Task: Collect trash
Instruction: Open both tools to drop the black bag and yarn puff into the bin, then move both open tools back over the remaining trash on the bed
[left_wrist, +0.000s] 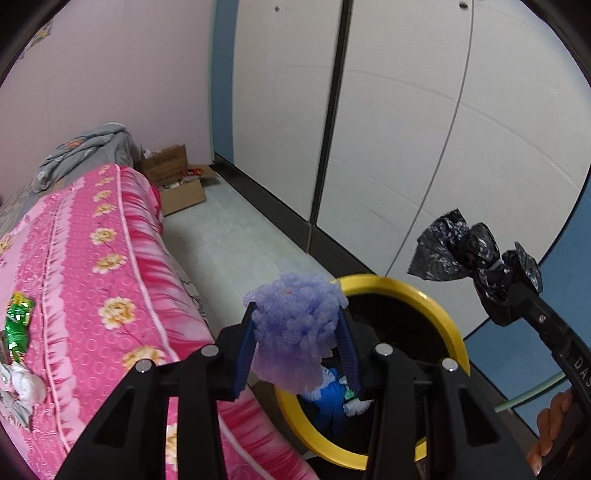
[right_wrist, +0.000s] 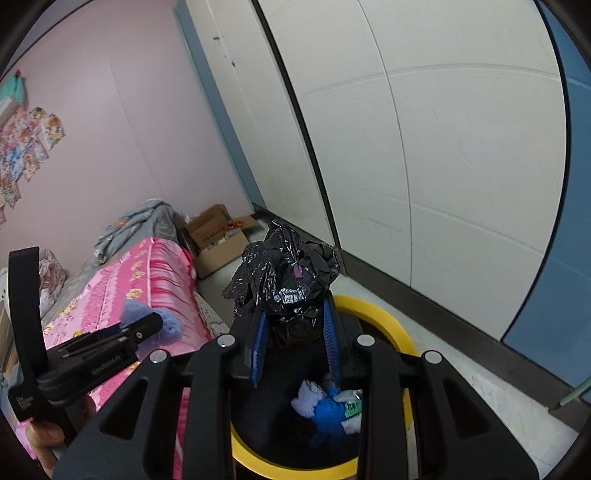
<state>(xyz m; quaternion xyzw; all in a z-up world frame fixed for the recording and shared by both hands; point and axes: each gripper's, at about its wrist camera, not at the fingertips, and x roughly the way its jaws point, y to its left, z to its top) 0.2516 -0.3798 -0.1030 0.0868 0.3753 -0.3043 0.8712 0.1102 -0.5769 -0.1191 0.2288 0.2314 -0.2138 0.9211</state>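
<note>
My left gripper (left_wrist: 297, 345) is shut on a purple foam net (left_wrist: 295, 332) and holds it over the near rim of a yellow-rimmed black trash bin (left_wrist: 436, 310). My right gripper (right_wrist: 295, 343) is shut on a crumpled black plastic bag (right_wrist: 288, 280) above the same bin (right_wrist: 380, 314). The bag also shows in the left wrist view (left_wrist: 461, 251), to the right of the bin. Blue and white trash (right_wrist: 328, 410) lies in the bin. A green wrapper (left_wrist: 16, 325) and white crumpled paper (left_wrist: 26, 384) lie on the pink bedspread (left_wrist: 92, 258).
The bed stands left of the bin, with a grey blanket (left_wrist: 85, 151) at its far end. An open cardboard box (left_wrist: 177, 184) sits on the floor by the pink wall. White cabinet panels (left_wrist: 406, 129) run along the right. A narrow strip of floor (left_wrist: 229, 236) lies between.
</note>
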